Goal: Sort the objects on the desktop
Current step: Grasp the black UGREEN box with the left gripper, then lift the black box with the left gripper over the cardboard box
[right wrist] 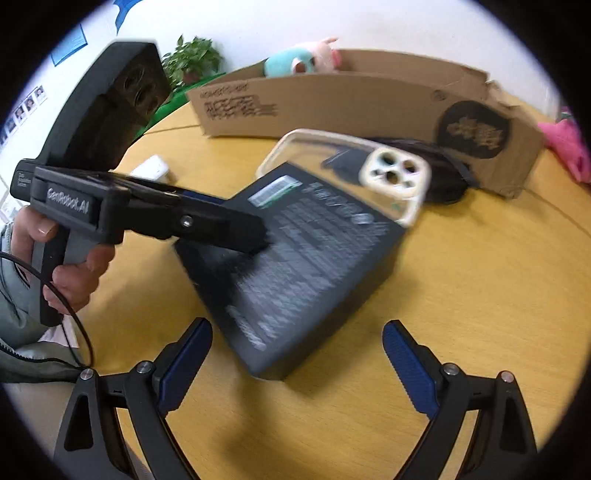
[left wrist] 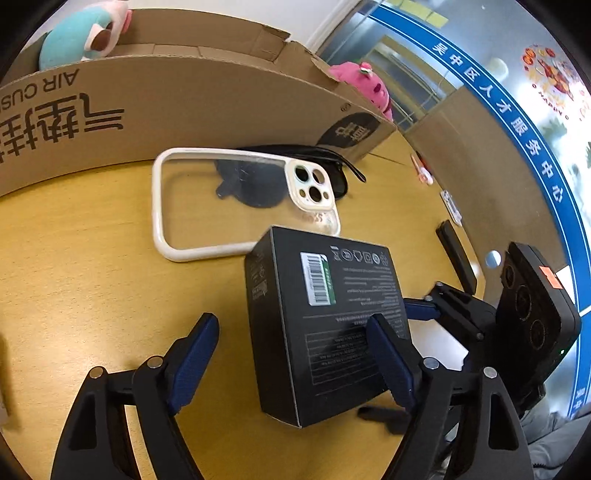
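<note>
Black gripper [right wrist: 295, 363] frames with blue ribbed pads [right wrist: 410, 369], silver screws and white "GenRobot.AI" lettering were seen.

Bright even indoor light, soft shadows, strong fisheye bend w/ dark corners, right wrist view motion-blurred (left sharp)

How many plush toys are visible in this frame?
2. A teal-and-pink plush toy sits inside the cardboard box; a pink plush toy lies beyond its far end. Others may be hidden inside.

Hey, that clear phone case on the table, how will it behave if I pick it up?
The clear phone case looks empty, so probably light. Its thin transparent back and soft-looking cream rim suggest it may flex under a squeeze. It lies flat, so it should slide rather than roll, though the black box may overlap one corner.
</note>
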`<move>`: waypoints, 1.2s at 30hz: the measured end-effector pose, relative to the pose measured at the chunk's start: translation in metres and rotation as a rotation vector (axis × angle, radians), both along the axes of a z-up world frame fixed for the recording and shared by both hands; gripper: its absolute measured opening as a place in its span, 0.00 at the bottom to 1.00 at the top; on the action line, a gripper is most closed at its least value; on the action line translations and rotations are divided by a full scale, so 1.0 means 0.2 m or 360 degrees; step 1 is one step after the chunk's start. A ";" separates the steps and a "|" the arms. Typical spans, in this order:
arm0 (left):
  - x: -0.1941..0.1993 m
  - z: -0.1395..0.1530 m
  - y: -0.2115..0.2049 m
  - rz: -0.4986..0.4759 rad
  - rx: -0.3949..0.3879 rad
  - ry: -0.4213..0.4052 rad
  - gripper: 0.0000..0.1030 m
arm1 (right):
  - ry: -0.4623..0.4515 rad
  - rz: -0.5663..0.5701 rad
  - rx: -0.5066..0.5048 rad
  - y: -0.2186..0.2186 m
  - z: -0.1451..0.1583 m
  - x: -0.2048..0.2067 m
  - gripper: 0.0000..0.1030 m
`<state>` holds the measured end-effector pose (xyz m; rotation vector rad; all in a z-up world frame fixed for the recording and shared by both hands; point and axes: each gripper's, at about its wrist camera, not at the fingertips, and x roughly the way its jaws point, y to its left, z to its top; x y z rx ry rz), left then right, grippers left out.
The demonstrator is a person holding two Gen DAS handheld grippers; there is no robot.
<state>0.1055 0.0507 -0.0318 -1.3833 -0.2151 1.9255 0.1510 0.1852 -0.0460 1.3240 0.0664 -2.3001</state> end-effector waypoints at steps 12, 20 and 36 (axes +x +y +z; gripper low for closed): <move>0.10 0.11 -0.06 0.0000 0.0091 0.0037 0.76 | 0.0317 0.0081 0.0267 -0.19 0.06 0.06 0.91; 0.05 0.53 -0.19 0.0092 0.0170 0.0370 0.75 | 0.0626 0.0021 0.0200 -0.26 0.42 0.01 0.91; -0.43 1.21 -0.30 0.0159 0.0156 0.0929 0.75 | 0.1068 0.0095 0.0249 -0.30 1.11 -0.32 0.91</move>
